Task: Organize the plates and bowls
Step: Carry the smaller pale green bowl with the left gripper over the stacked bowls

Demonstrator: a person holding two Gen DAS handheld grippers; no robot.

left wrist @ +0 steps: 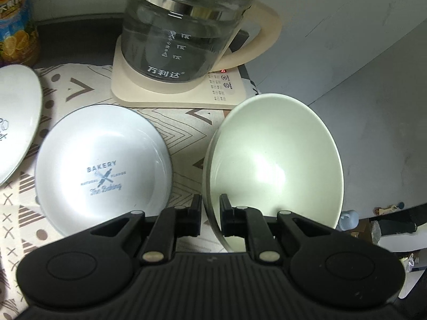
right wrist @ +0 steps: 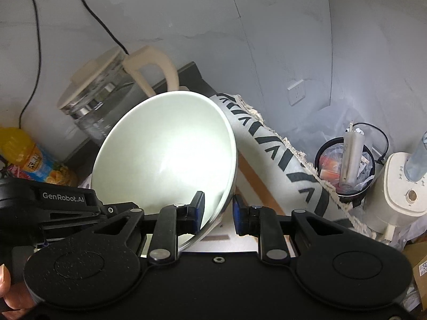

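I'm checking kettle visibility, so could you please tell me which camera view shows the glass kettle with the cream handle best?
The left wrist view: the glass kettle with the cream handle sits close and sharp on its base, printed markings legible. In the right wrist view the kettle is blurred and partly hidden behind the pale green bowl.

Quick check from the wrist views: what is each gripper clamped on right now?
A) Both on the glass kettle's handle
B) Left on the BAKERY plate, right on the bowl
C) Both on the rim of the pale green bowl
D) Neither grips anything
C: the left gripper and the right gripper each pinch the rim of the tilted pale green bowl; the BAKERY plate lies untouched on the cloth.
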